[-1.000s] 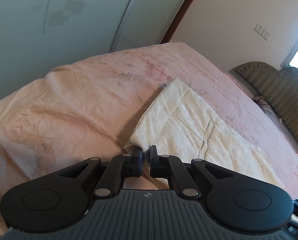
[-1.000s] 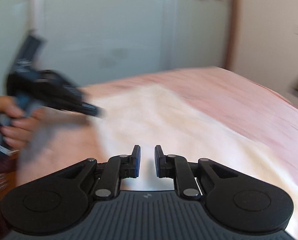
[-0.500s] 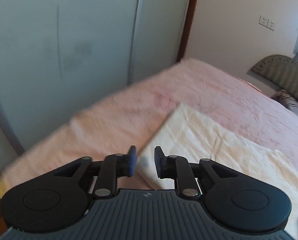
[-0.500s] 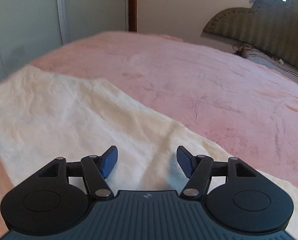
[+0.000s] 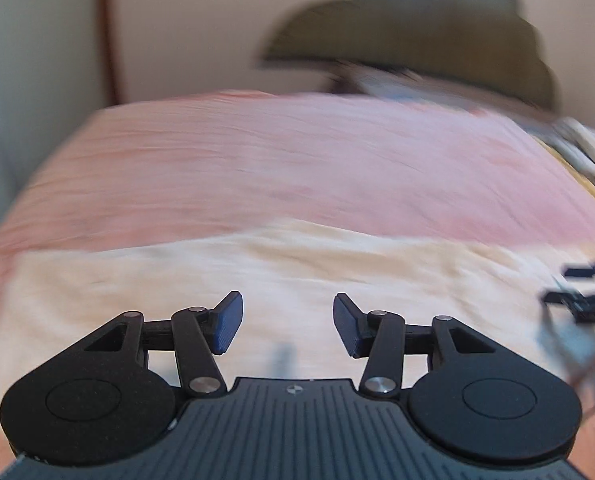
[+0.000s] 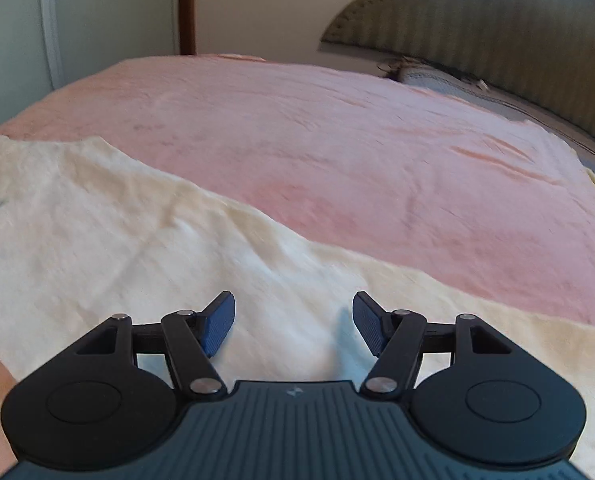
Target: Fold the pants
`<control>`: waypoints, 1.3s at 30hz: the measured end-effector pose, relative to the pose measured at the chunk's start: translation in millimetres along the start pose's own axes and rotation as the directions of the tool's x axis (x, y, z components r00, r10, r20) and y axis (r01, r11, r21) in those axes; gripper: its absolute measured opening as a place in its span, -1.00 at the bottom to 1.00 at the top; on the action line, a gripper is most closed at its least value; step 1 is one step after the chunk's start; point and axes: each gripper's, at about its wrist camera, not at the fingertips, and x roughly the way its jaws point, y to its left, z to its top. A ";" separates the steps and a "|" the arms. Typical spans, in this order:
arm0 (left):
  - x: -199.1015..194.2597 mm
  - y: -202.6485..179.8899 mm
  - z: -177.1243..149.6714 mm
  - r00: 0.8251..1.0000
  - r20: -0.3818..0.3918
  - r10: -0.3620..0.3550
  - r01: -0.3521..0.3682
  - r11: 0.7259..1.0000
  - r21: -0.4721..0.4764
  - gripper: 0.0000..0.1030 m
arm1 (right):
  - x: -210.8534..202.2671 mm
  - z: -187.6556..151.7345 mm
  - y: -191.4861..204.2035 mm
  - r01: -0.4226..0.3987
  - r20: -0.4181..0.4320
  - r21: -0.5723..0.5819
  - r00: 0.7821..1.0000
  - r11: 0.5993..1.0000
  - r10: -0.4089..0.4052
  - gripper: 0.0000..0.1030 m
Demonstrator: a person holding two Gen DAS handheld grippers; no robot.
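The cream pants (image 5: 257,272) lie flat on the pink bed sheet (image 5: 297,160), stretched left to right; they also show in the right wrist view (image 6: 117,232). My left gripper (image 5: 287,322) is open and empty, just above the pants' near part. My right gripper (image 6: 293,322) is open and empty, also over the pants. The right gripper shows blurred at the right edge of the left wrist view (image 5: 585,300).
The pink sheet (image 6: 357,140) covers the bed beyond the pants. A green padded headboard (image 6: 497,20) stands at the far right, with a pillow (image 6: 437,80) below it. A brown door frame (image 6: 187,4) and pale wardrobe doors stand at the far left.
My left gripper let go of the pants' corner, opened wide and swung right towards the headboard. My right gripper opened earlier and has stayed open, hardly moving since half a second ago.
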 end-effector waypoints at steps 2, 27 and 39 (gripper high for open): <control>23.4 -37.1 5.2 0.996 -0.036 -0.085 0.088 0.993 0.078 0.08 | 0.8 -11.7 -21.3 0.028 -0.047 0.017 0.999 0.999 -0.027 0.26; 79.1 -137.7 -8.8 0.991 -0.042 -0.127 0.133 0.976 0.173 0.54 | -50.4 -76.6 -92.3 0.165 0.067 0.290 0.979 0.943 -0.192 0.60; 78.0 -193.2 -39.2 0.990 -0.019 -0.142 0.138 0.912 0.386 0.63 | -116.9 -154.5 -129.2 0.122 0.134 0.696 0.946 0.707 -0.295 0.64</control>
